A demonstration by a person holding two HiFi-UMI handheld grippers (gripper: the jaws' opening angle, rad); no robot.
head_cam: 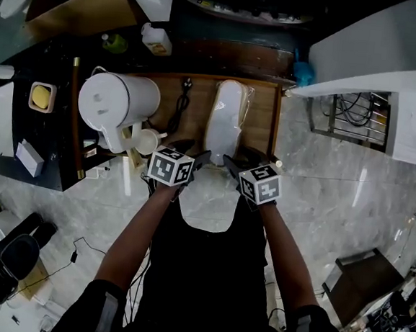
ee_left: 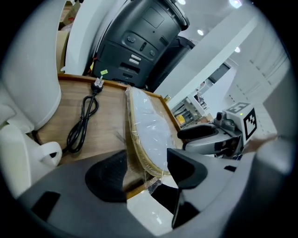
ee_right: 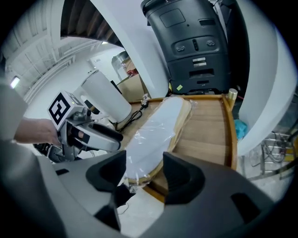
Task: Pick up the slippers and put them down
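Now, in the head view, the wrapped slippers (head_cam: 225,123) lie flat on a wooden table (head_cam: 260,130) over a shiny stone floor (head_cam: 335,202). The left gripper (head_cam: 200,158) and right gripper (head_cam: 231,161) wait at their near end.

Left gripper view: the jaws are wide apart and hold nothing, with the slipper tip between them.

Right gripper view: the same. It looks best to pull straight back so the plastic does not snag.

Rimmed wooden tabletop (head_cam: 261,126) with plastic-wrapped slippers (head_cam: 225,120), 1 black power cord (head_cam: 180,107) and 1 white appliance (head_cam: 116,103).
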